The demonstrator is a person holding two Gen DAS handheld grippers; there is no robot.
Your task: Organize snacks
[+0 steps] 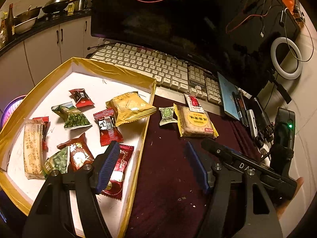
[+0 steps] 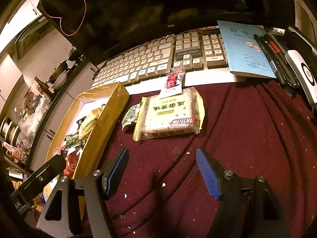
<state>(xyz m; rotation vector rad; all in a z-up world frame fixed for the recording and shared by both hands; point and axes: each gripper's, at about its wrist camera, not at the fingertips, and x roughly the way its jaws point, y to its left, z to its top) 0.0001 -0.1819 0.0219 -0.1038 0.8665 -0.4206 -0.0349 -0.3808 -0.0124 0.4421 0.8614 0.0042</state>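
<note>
A yellow-rimmed white box (image 1: 126, 73) (image 2: 111, 107) holds several snack packets, among them a yellow one (image 1: 130, 109) and a dark red one (image 1: 118, 170). On the maroon cloth outside it lie a yellow cracker pack (image 1: 195, 122) (image 2: 170, 115), a small green packet (image 1: 167, 115) (image 2: 130, 115) and a red-and-white packet (image 1: 194, 103) (image 2: 173, 84). My left gripper (image 1: 152, 158) is open and empty, straddling the box's right wall. My right gripper (image 2: 161, 166) is open and empty, just short of the cracker pack; it also shows in the left wrist view (image 1: 237, 158).
A keyboard (image 1: 150, 65) (image 2: 158, 59) and a dark monitor (image 1: 178, 19) stand behind the snacks. A blue notebook (image 2: 245, 47), pens (image 2: 273, 55) and a ring light (image 1: 287, 59) lie at the right. Kitchen counter with pans (image 1: 53, 6) is at far left.
</note>
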